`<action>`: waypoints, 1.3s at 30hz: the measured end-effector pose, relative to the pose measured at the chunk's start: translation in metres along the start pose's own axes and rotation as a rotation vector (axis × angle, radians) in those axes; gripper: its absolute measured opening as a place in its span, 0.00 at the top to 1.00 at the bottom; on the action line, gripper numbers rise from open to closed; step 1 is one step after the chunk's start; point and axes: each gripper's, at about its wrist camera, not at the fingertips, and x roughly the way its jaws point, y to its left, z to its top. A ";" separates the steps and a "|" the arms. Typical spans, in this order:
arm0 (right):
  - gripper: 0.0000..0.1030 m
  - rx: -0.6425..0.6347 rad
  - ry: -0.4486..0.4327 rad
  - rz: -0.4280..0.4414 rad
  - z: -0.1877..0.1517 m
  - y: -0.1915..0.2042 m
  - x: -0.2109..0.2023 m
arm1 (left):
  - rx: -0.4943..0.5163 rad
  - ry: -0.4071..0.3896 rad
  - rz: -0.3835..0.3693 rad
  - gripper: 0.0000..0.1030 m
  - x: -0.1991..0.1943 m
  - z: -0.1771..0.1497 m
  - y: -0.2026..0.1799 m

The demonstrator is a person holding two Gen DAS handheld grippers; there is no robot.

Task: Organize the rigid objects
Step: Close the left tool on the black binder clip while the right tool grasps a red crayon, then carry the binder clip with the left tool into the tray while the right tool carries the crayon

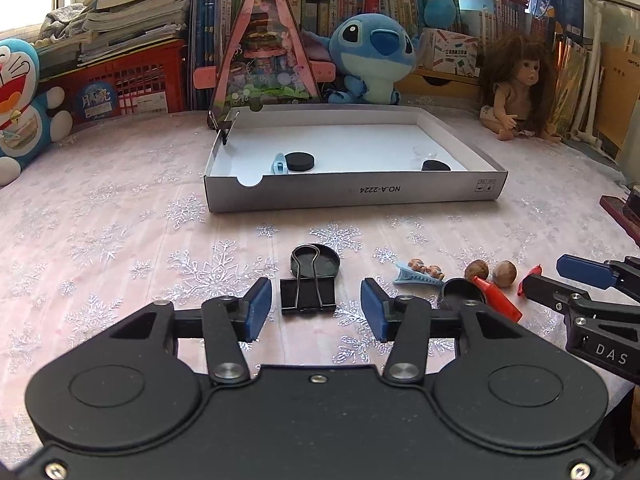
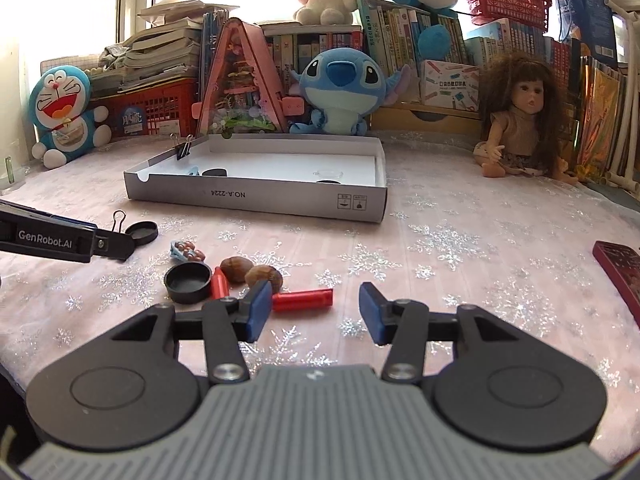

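My left gripper (image 1: 316,308) is open, its blue pads on either side of a black binder clip (image 1: 308,294) that lies on the cloth, handles resting over a black round lid (image 1: 320,262). My right gripper (image 2: 314,310) is open and empty, with a red cylinder (image 2: 303,300) lying just ahead of its left pad. Nearby lie a black cap (image 2: 188,281), two walnuts (image 2: 250,272), a red crayon-like piece (image 1: 496,298) and a blue hair clip (image 1: 418,273). The white cardboard tray (image 1: 352,194) holds two black discs (image 1: 296,161), a blue clip and a clear piece.
A binder clip (image 2: 183,148) grips the tray's left wall. Plush toys (image 1: 372,60), a doll (image 2: 520,120), a triangular pink model (image 1: 260,52), books and red baskets line the back. A dark red object (image 2: 620,272) lies at the right edge.
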 end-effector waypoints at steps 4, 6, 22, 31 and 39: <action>0.36 -0.028 -0.003 0.004 0.000 0.006 0.002 | -0.004 0.007 0.011 0.54 0.006 0.000 -0.002; 0.35 -0.044 -0.006 0.006 -0.001 0.008 0.003 | -0.006 0.010 0.015 0.54 0.009 0.000 -0.002; 0.31 -0.024 0.035 0.018 0.003 0.005 0.018 | 0.003 0.016 0.017 0.55 0.016 -0.001 -0.003; 0.28 -0.044 0.040 0.015 0.003 0.008 0.020 | 0.004 0.013 0.006 0.57 0.018 -0.002 -0.004; 0.49 -0.038 0.042 0.028 0.003 0.009 0.018 | -0.007 0.009 -0.002 0.71 0.016 -0.002 0.000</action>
